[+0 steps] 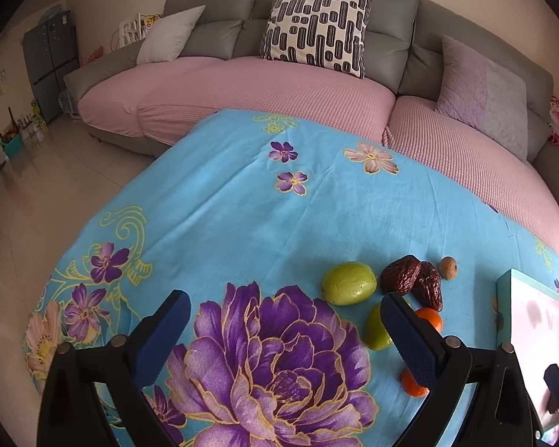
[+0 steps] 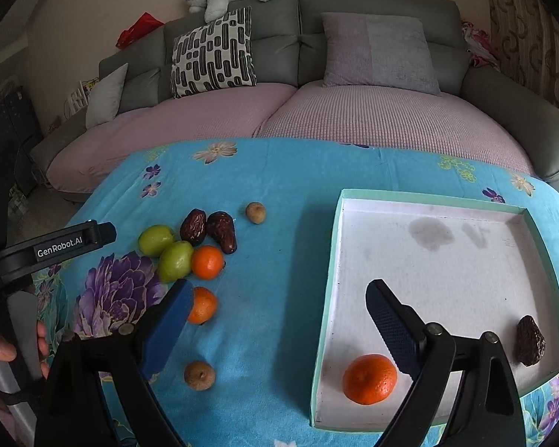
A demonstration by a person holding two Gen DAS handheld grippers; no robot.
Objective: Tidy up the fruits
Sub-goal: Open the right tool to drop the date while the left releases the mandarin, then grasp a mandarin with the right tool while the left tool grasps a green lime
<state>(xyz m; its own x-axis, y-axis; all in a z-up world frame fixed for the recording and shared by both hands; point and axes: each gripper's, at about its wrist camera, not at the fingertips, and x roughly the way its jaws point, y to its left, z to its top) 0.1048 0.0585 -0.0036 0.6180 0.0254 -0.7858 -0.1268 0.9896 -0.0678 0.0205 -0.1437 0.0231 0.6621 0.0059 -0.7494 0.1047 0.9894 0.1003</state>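
Soft, even daylight; faint shadows under fruit on the turquoise floral cloth (image 2: 279, 193). Sharp focus, strong fisheye bending, dark vignetted corners.

The floral tablecloth (image 2: 264, 309) looked soft, matt fleece. The dates (image 2: 221, 231) were wrinkled and glossy, the green fruits (image 2: 175, 260) smooth-skinned. The tray (image 2: 428, 260) seemed stained matt card. Gripper pads (image 2: 393, 326) looked textured rubber.

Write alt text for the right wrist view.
The open right gripper hovers empty over a blue floral tablecloth, between loose fruit and a shallow white tray with a teal rim. The tray holds one orange tangerine and one wrinkled dark red date. A grey sofa stands behind.
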